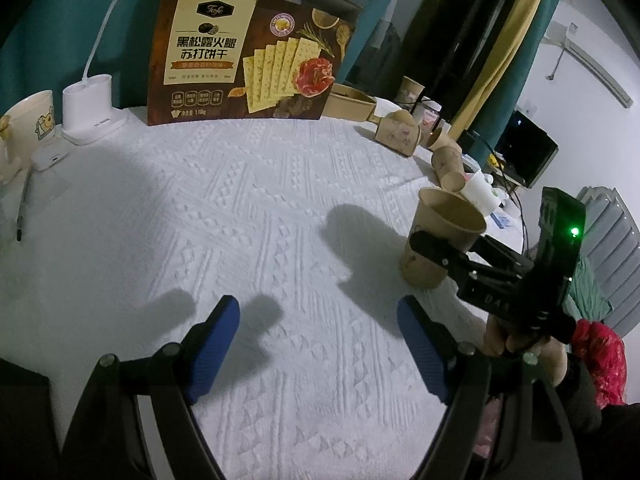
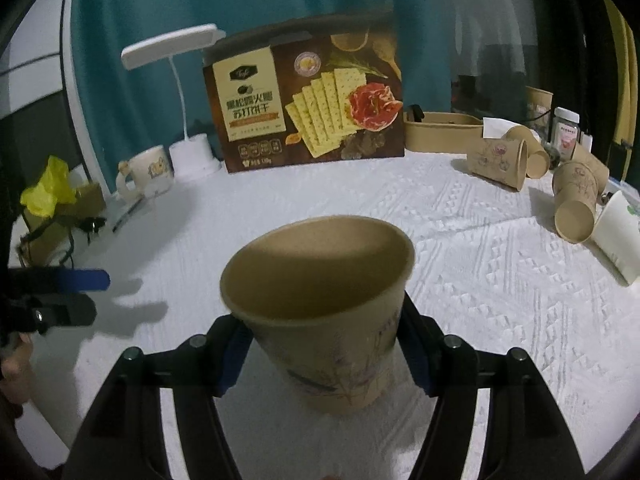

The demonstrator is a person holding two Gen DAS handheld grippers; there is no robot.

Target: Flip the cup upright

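— Kraft-brown paper, that is what the cup [image 2: 320,312] is made of, so it is going to crush easily. Where is it sitting relative to the cracker box [image 2: 308,96]?

— It is standing in front of the cracker box, well apart from it, mouth up, with its base apparently resting on the white textured cloth [image 2: 500,280] covering the desk. The right gripper [image 2: 322,354] is bracketing it at mid-wall, one blue pad on each side.

— Is the right gripper squeezing it?

— The pads are lying against the wall and the rim is looking slightly oval, so I am judging it closed on the cup, lightly. The flip itself seems done; the step in hand is letting go cleanly.

— How should that be going?

— I would be checking that the base is sitting flat before easing off, then spreading both pads evenly so neither one is dragging the wall sideways. After that, I would be backing straight out, away from the cracker box, without lifting through the rim.

— And the left gripper [image 1: 318,350]?

— It is hanging wide open over bare cloth, holding nothing, off to the cup's left as seen facing the cracker box. It is keeping clear, which is sensible.

— Anything nearby to mind?

— Several spare paper cups [image 2: 576,204] are lying on their sides to the right of the cracker box, well apart from the retreat path.
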